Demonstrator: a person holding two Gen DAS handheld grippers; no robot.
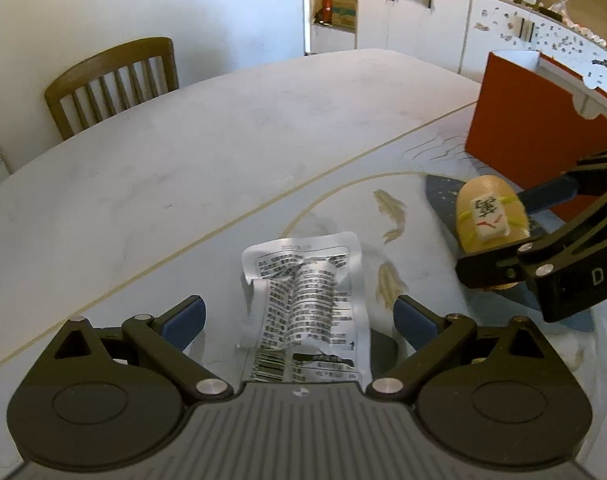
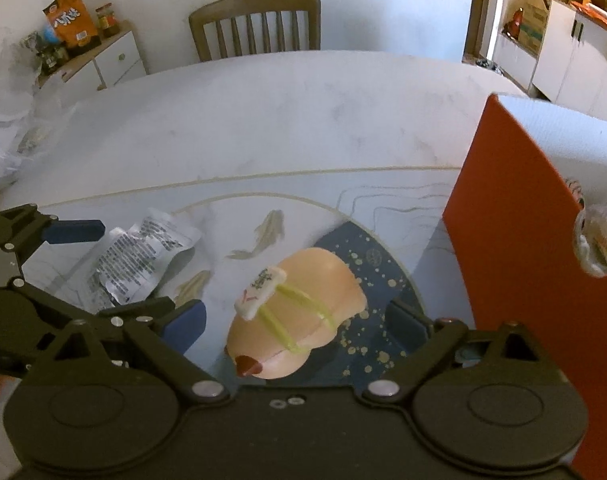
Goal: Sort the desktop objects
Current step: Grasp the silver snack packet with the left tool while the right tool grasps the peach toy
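Silver foil, crumpled and covered in black print, made up the sachet (image 1: 309,300) that lay on the pale marble-patterned table (image 1: 207,152), between the spread fingers of the left tongs (image 1: 299,320), which stood apart and did not touch it. The right tongs (image 2: 299,320) also stood wide apart, around a peach-coloured soft toy (image 2: 299,312) bound with yellow-green bands and a small white tile; no pad pressed on it. The toy rested on a dark blue speckled mat (image 2: 379,264), near an orange cardboard box (image 2: 515,240).
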